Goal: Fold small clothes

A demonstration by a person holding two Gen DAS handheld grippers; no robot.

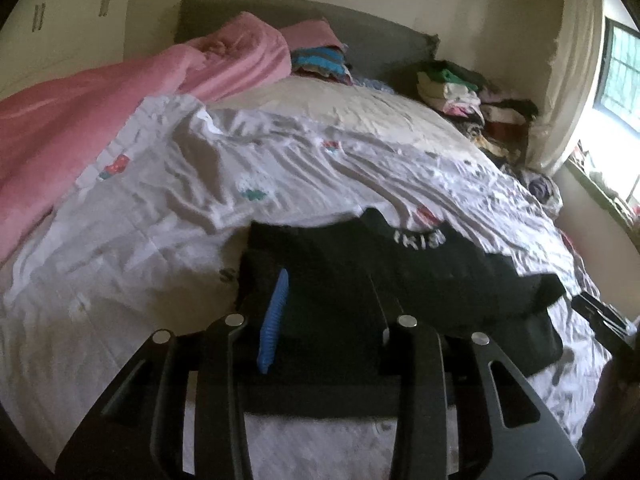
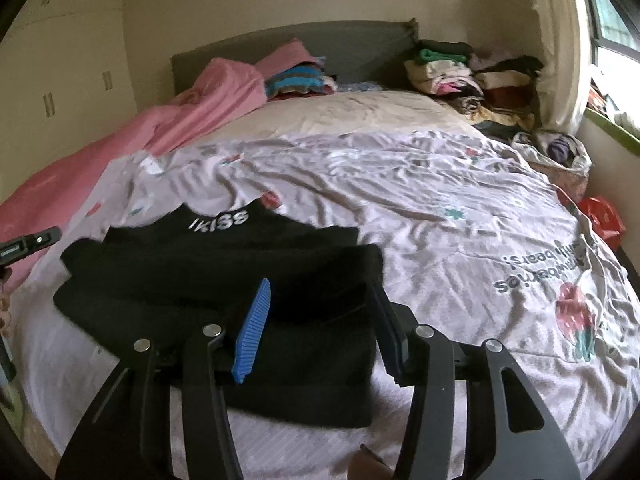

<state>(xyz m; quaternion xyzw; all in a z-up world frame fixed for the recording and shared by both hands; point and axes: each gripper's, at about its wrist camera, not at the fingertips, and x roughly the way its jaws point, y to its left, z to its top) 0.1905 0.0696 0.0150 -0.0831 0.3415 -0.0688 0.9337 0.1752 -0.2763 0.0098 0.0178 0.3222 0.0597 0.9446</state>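
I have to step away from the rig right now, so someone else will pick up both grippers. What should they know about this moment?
Left gripper: open, holding nothing, fingers over the near left part of the black garment.
Right gripper: open, holding nothing, over the garment's near right part.
The garment lies on the patterned sheet near the bed's front edge, white lettering on its far edge, partly folded with layers overlapping.
Done: it seems some folds are in. Left: probably finish and flatten it.
Stacked clothes sit in the far right corner by the headboard; a pink blanket lies along the left.
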